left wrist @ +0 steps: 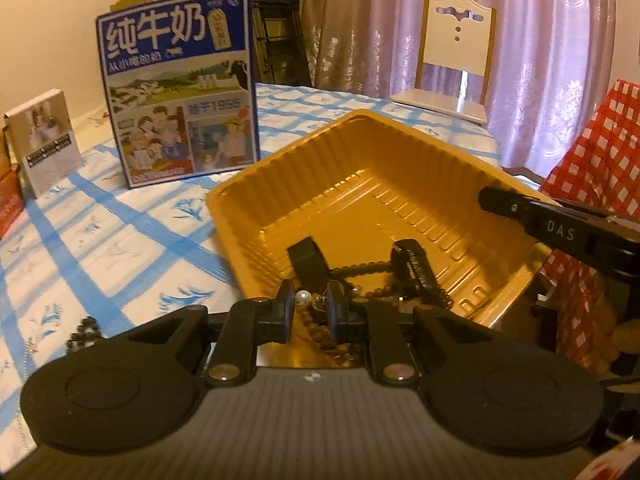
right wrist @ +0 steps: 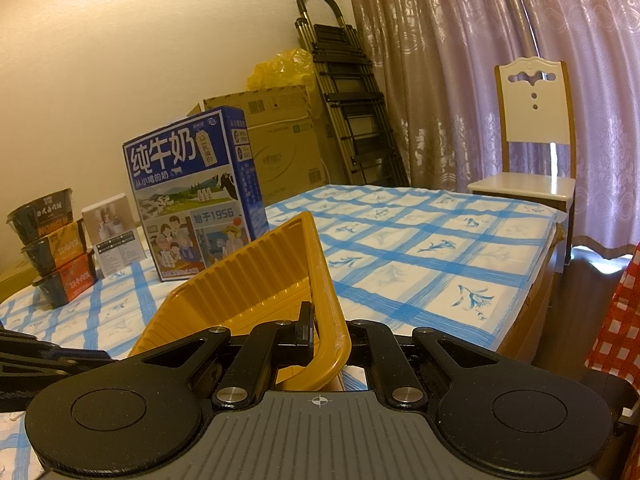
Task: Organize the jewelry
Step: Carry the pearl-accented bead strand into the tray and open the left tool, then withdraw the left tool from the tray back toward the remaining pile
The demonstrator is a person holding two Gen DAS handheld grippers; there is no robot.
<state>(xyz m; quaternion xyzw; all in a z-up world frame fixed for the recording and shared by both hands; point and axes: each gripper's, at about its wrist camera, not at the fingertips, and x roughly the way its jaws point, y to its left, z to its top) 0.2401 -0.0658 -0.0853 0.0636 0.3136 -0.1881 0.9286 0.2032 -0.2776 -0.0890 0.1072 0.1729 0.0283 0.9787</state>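
The pearl piece (left wrist: 303, 298) sits between the pads of my left gripper (left wrist: 310, 312), pinched just above the near end of the golden tray (left wrist: 400, 152). Brown beads (left wrist: 320, 332) trail beneath it, and a dark beaded string (left wrist: 360, 270) and black bands (left wrist: 416, 268) lie on the tray floor. My right gripper (right wrist: 320, 332) is pressed together on the tray's rim, tilting it off the blue-checked tablecloth (right wrist: 420, 248). More dark beads (left wrist: 82, 334) lie on the cloth by my left gripper. A milk carton (left wrist: 180, 88) stands behind.
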